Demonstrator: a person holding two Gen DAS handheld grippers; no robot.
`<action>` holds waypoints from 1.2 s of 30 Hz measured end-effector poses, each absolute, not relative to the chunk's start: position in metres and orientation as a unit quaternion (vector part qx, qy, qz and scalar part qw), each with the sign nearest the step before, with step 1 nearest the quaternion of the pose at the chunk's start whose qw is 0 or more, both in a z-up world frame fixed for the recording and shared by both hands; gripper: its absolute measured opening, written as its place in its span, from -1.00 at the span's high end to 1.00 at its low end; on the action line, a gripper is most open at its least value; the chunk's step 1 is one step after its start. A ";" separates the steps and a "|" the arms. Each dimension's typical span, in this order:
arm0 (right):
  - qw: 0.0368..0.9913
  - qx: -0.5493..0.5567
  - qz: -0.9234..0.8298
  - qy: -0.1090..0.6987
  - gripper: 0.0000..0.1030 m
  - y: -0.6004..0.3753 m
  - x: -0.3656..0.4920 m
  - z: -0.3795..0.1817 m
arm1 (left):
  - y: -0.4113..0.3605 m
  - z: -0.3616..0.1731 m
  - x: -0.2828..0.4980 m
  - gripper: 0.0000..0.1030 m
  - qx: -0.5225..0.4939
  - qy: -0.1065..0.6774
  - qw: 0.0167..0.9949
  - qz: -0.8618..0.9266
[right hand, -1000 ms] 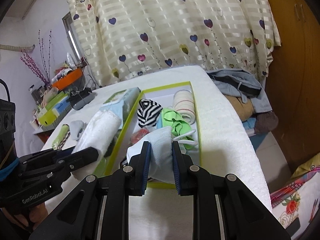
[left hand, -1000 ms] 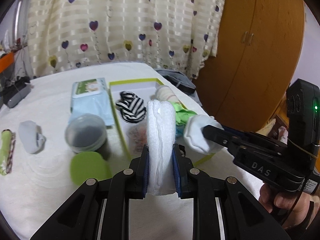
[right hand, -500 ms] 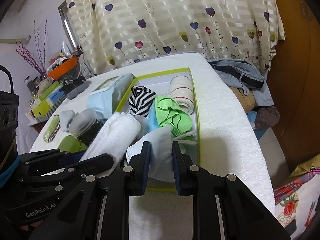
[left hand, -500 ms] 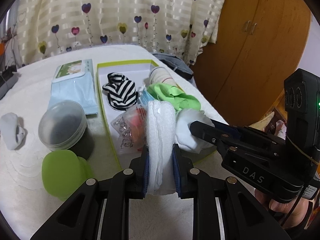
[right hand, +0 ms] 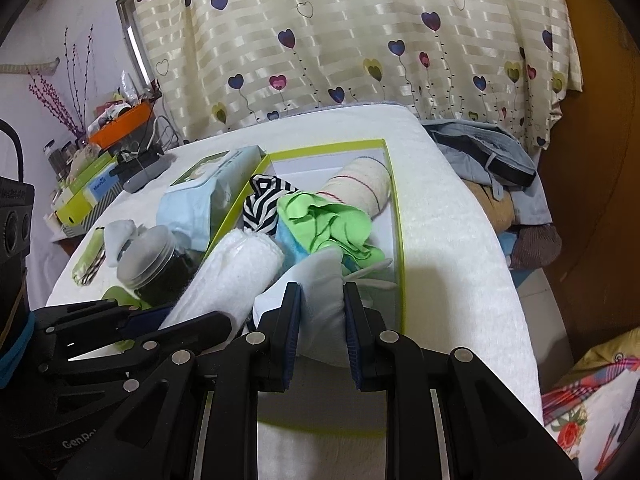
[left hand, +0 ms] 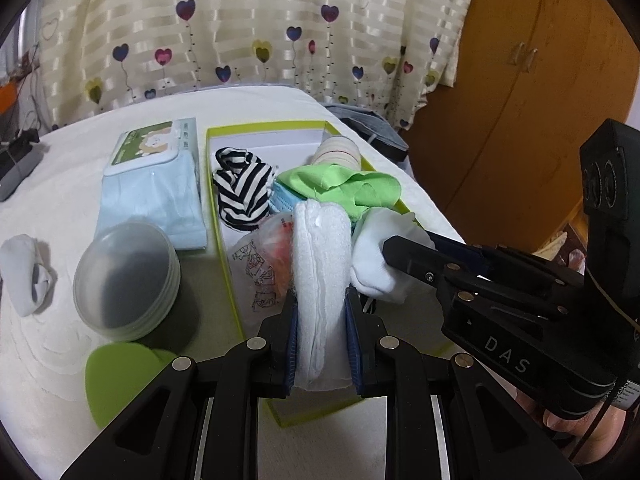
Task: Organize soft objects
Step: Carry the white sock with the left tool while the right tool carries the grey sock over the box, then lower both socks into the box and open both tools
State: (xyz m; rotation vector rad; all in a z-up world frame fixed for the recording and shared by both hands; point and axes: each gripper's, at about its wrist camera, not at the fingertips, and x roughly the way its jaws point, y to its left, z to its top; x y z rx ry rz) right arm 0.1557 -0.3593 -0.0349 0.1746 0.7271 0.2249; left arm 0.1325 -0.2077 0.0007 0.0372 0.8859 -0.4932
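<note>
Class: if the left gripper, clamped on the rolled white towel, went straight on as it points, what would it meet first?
Probably the clear plastic packet and green cloth inside the green-rimmed box; depth is uncertain.

Two close wrist views, ours, angled down along each gripper's fingers; both share the green-rimmed box (left hand: 224, 216) (right hand: 394, 216), seen side by side.

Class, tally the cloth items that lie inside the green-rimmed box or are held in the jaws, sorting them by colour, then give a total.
White (rolled white towel, white sock): 2
Black-and-white (striped cloth): 1
Green (bright green cloth): 1
Blue (light blue cloth): 1
Cream (striped cream roll): 1
Total: 6
</note>
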 end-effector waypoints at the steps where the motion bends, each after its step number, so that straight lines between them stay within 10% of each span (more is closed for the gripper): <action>1: 0.925 0.083 0.110 0.354 0.57 -0.359 0.157 -0.034 | -0.208 0.001 0.134 0.62 0.019 0.423 0.875 -0.234; 36: 0.935 0.067 0.100 0.333 0.14 -0.365 0.147 -0.017 | -0.206 0.013 0.138 0.46 0.015 0.395 0.893 -0.213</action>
